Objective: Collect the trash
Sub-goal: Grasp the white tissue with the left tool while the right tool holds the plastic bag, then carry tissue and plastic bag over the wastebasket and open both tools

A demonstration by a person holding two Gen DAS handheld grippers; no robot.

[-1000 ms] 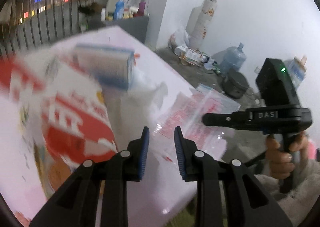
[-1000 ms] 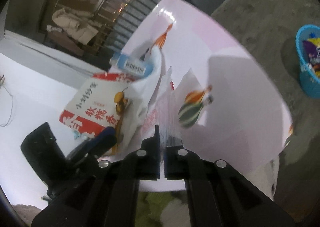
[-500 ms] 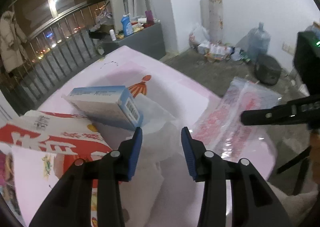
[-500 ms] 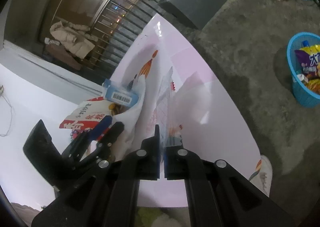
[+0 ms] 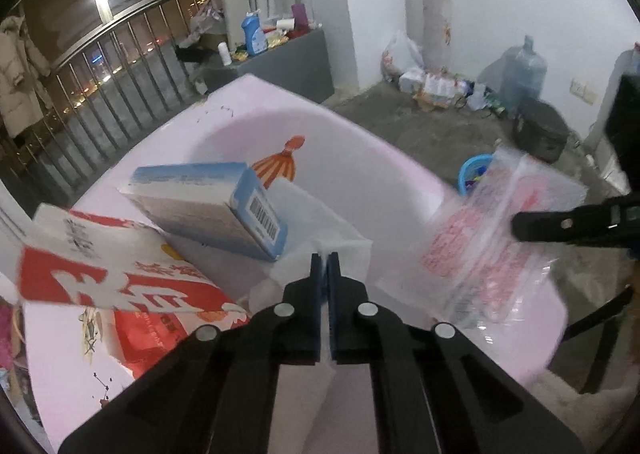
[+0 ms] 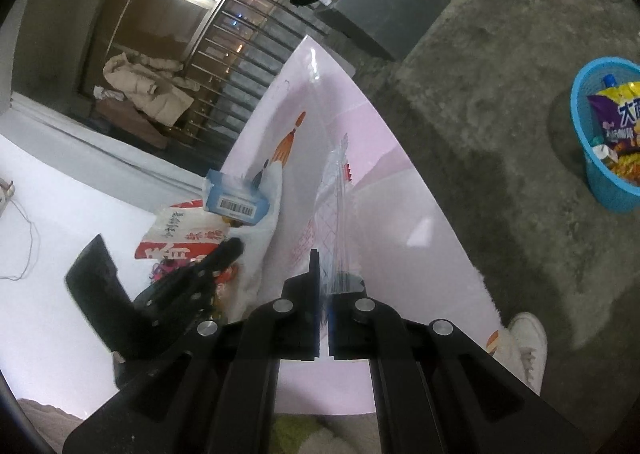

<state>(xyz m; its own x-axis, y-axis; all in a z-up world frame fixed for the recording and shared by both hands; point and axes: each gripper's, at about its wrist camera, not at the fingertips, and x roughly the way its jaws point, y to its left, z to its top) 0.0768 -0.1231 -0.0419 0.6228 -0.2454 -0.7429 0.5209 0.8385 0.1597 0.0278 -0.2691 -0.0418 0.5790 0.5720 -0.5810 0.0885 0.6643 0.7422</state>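
Left gripper (image 5: pixel 324 260) is pinched on the white tissue (image 5: pixel 320 221) on the pink table (image 5: pixel 360 157), right gripper (image 6: pixel 325 274) clamps the clear plastic bag (image 6: pixel 334 189), probably both headed for the blue basket (image 6: pixel 600 181).

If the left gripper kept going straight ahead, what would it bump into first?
Probably the blue-and-white cardboard box, lying just beyond the white tissue paper the left gripper is pinching, though depth is hard to judge.
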